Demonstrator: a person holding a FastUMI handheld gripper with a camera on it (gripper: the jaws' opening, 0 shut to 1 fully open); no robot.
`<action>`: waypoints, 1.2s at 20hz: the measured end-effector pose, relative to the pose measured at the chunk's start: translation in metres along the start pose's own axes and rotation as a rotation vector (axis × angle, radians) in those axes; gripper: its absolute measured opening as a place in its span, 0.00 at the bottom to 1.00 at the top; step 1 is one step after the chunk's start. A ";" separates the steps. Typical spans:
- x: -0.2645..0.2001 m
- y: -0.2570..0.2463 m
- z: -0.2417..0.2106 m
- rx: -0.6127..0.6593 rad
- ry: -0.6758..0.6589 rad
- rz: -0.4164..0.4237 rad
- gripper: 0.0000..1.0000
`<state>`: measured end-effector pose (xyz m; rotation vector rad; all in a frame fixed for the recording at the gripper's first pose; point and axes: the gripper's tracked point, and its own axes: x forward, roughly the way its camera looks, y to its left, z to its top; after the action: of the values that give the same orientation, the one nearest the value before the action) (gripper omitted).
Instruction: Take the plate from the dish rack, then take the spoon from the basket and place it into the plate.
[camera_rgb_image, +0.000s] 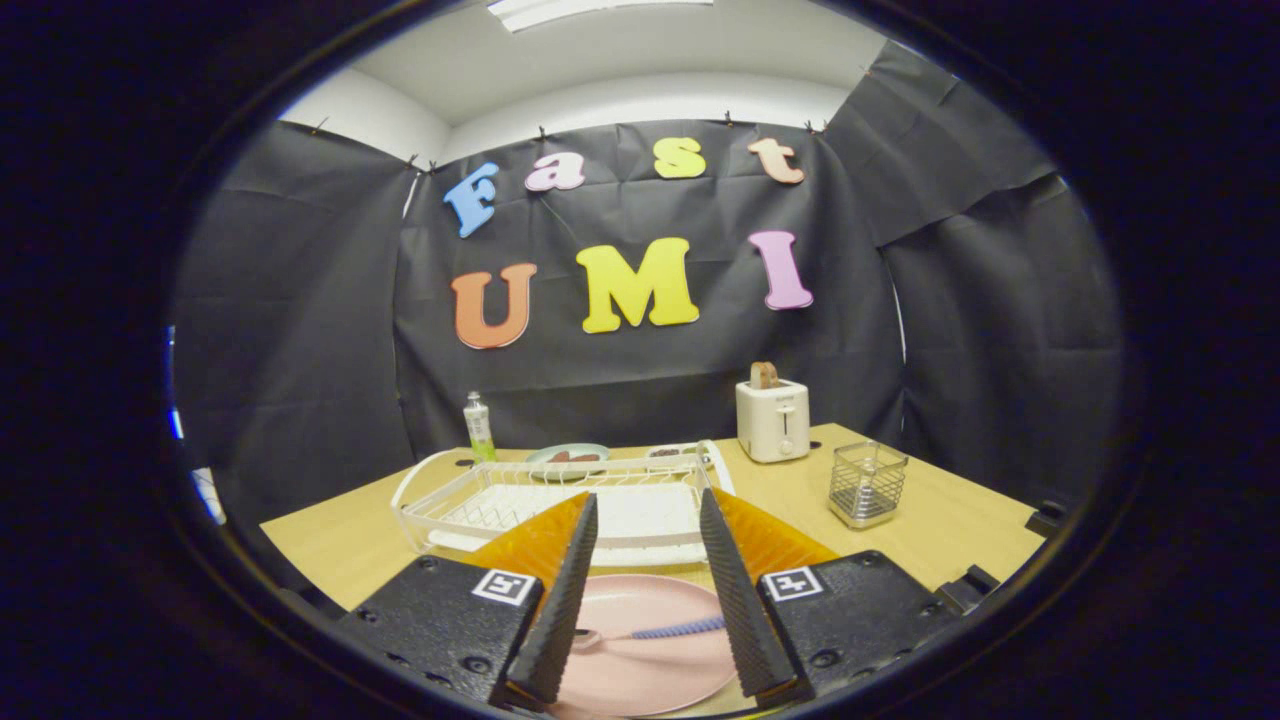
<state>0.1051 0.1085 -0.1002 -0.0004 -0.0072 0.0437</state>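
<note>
Spoon (650, 632) with a ridged blue handle and a pale bowl lay flat on the pink plate (640, 670), which sat on the wooden table (960, 520) just in front of the white wire dish rack (560, 500). The gripper (648, 515) hovered above the plate with its fingers spread wide apart and holding nothing; the spoon lay below the gap between them, touching neither. That reads as a release with the task's last step apparently done. The rack looked empty of dishes, fitting a plate lifted out and set close by. Off beyond the right finger stood the metal mesh basket (866, 484), apparently empty. Behind the rack were a white toaster (772, 418) with bread in its slot, a small bottle (479, 425), and two shallow dishes of food (568, 457).
</note>
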 end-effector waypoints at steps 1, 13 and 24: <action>-0.004 -0.001 0.004 0.002 0.008 0.005 0.73; -0.069 -0.013 0.074 -0.066 -0.052 -0.008 1.00; -0.135 -0.047 0.166 -0.093 -0.137 -0.072 1.00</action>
<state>-0.0286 0.0554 0.0645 -0.0905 -0.1466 -0.0284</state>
